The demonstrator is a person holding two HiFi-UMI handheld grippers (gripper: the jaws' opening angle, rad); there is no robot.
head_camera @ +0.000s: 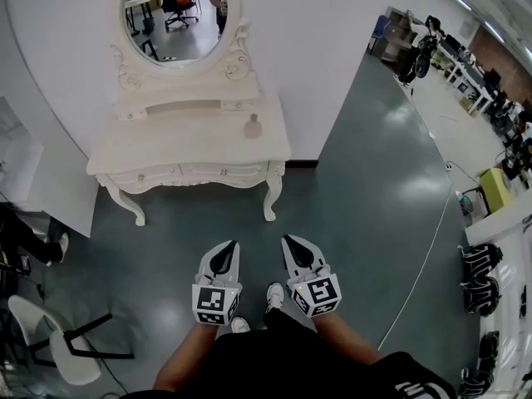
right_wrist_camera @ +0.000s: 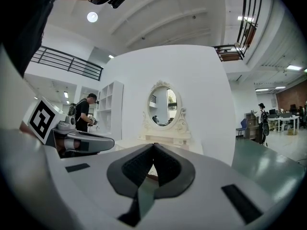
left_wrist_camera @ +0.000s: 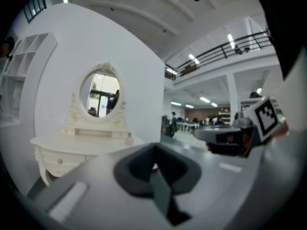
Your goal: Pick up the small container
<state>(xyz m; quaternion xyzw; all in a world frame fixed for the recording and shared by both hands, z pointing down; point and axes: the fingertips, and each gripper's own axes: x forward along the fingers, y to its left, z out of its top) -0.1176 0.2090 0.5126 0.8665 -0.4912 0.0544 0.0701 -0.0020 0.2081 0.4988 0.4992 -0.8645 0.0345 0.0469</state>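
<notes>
The small container, a pinkish round bottle, stands on the right part of a white dressing table against the wall. The left gripper view shows it small and blurred on the table's right end. Both grippers hang low in front of the person, well short of the table and over the green floor. My left gripper is shut, with nothing between its jaws. My right gripper is beside it, also shut and empty. Both point toward the table.
An oval mirror tops the dressing table. A white chair stands at the lower left, near a leaning white panel and a person's leg. A cable runs over the floor at right, toward desks and stored gear.
</notes>
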